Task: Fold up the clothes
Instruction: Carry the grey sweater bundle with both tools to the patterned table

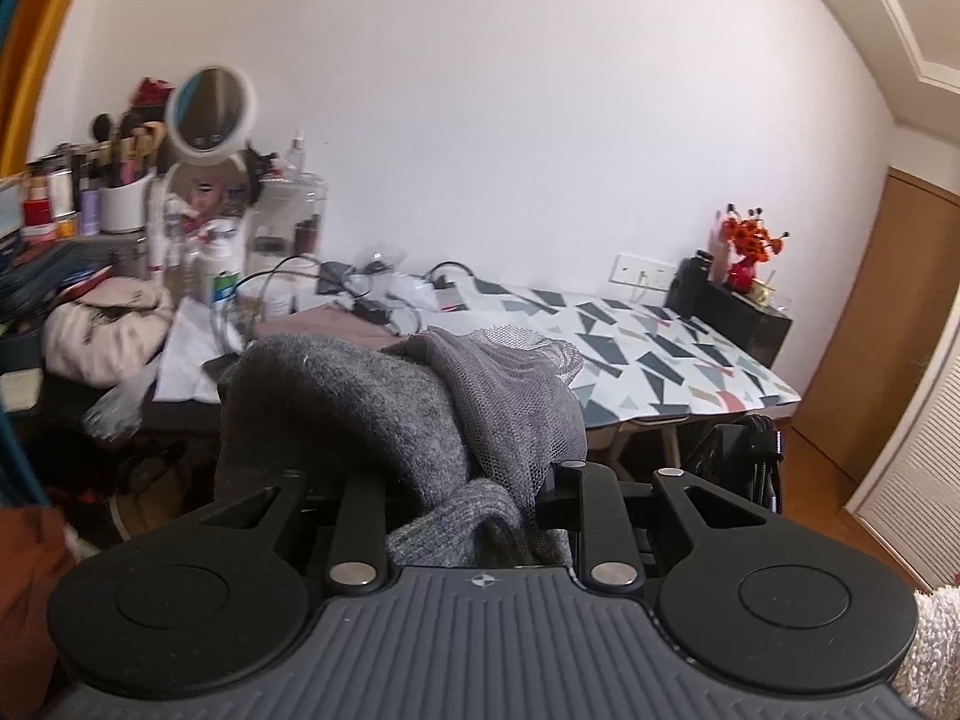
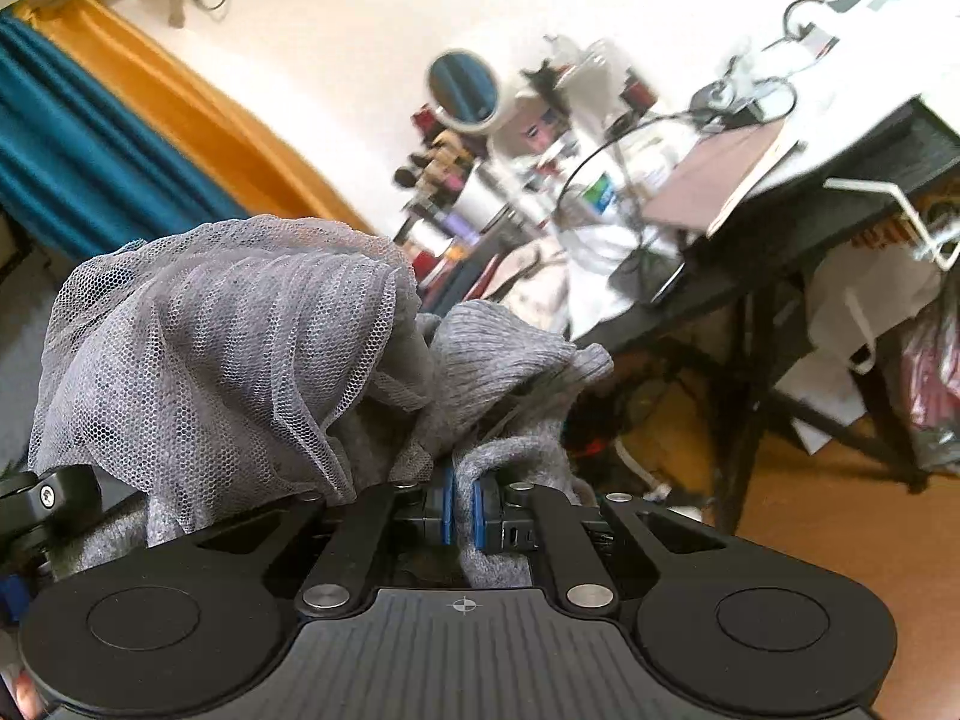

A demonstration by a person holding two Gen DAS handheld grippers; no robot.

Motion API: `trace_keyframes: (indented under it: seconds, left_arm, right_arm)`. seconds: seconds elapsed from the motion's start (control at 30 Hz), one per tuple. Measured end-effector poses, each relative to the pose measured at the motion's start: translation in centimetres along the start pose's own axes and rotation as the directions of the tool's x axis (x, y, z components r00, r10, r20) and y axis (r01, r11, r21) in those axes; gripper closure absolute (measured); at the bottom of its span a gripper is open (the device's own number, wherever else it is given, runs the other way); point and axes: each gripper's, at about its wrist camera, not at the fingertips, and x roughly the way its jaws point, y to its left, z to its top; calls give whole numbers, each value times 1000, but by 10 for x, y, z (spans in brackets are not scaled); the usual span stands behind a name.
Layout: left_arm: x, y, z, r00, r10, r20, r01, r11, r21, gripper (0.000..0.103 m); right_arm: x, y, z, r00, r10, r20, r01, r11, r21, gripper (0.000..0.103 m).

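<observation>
A grey knit garment (image 1: pixel 336 414) with a grey mesh layer (image 1: pixel 510 384) is bunched up and held in the air in front of both cameras. My left gripper (image 1: pixel 474 516) is buried in the knit fabric, which drapes over and hides its fingers; it looks shut on the garment. In the right wrist view the same garment (image 2: pixel 498 354) and its mesh layer (image 2: pixel 210 348) rise above my right gripper (image 2: pixel 463 510), whose blue pads (image 2: pixel 447 510) are pinched on a fold of the grey knit.
A table with a geometric-patterned cloth (image 1: pixel 660 348) stands ahead, with a round mirror (image 1: pixel 210 108), cosmetics, cables and a black box with red flowers (image 1: pixel 744 252). A dark desk frame (image 2: pixel 780 264), bags and wooden floor (image 2: pixel 840 528) lie to the right. Teal and orange curtains (image 2: pixel 108 138) hang at left.
</observation>
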Motion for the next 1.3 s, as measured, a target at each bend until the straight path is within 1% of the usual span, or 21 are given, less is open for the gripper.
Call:
trace_keyframes:
  seconds: [0.1,0.2,0.3,0.47,0.67,0.83,0.93,1.0,1.07,1.13,1.2,1.3]
  left_arm:
    - [23,11,20,999,-39,-2,39,999,28,77]
    - [42,16,38,996,-85,1,84,993,79,77]
    - [59,18,48,994,-106,-4,106,990,96,77]
    - [87,20,59,993,-118,-14,119,989,86,77]
    - [129,3,69,997,-75,-15,76,993,91,77]
    - [177,-32,76,1000,3,7,-4,994,109,77]
    - [211,-67,83,997,68,42,-71,993,95,77]
    - [236,-94,90,992,109,57,-113,991,69,77]
    - [260,-122,99,989,136,65,-140,988,61,77]
    - [284,-148,107,984,157,80,-161,985,56,77]
    - [310,-173,113,981,171,92,-176,983,50,77]
    - [340,-199,122,981,168,94,-174,983,56,77]
  right_arm:
    - [12,-6,24,999,-23,49,23,1000,2,96]
    - [21,-12,45,994,-35,101,35,999,6,96]
    - [28,-21,62,990,-46,137,44,999,16,96]
    - [36,-40,85,990,-65,129,63,998,17,96]
    - [43,-75,118,994,-41,103,39,999,15,96]
    - [41,-122,158,996,34,78,-35,999,21,96]
    - [33,-155,197,994,97,41,-97,995,2,96]
    - [21,-174,227,993,115,11,-114,993,-25,96]
    - [5,-193,257,991,134,-16,-135,990,-46,96]
    - [-11,-213,285,987,157,-33,-159,985,-63,96]
    - [-24,-231,311,985,167,-34,-169,983,-76,96]
    - [-45,-255,341,986,163,-29,-165,982,-87,96]
